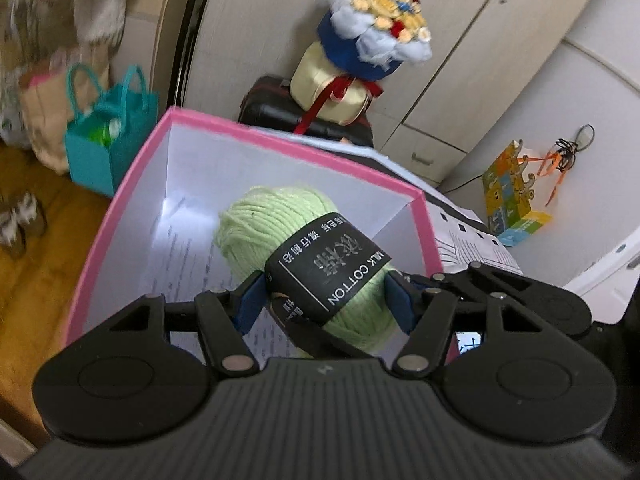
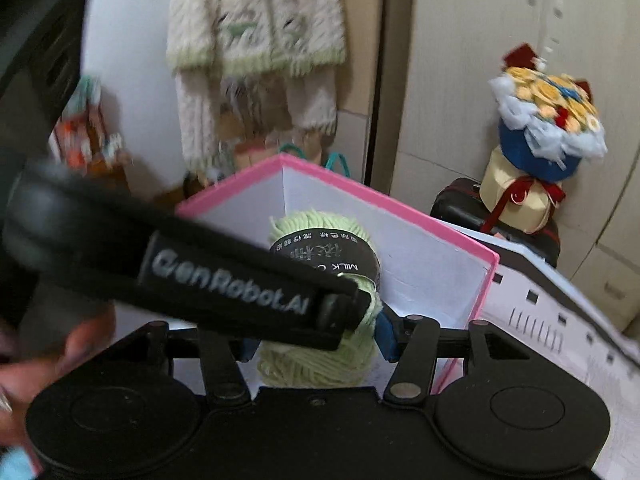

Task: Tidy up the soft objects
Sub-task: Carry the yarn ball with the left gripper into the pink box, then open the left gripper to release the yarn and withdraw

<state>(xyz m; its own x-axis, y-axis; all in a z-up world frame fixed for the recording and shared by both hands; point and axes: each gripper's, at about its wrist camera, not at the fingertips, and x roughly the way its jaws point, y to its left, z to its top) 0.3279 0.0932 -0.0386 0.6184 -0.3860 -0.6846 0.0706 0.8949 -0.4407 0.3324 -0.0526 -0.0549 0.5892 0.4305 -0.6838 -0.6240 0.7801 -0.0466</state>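
Green fuzzy yarn skein (image 1: 280, 240), pink box (image 1: 132, 184)

Pale wardrobe doors (image 1: 472, 60) fill the far wall, with small drawers low down. A dark suitcase (image 1: 280, 112) stands before them, carrying a cream cylinder tied with red ribbon and a blue-wrapped bouquet (image 1: 372, 28). The floor (image 1: 36, 216) is warm orange-brown wood. A teal bag (image 1: 108, 136) sits on it, and a fluffy cream-and-green garment (image 2: 256, 40) hangs beside a dark door edge.
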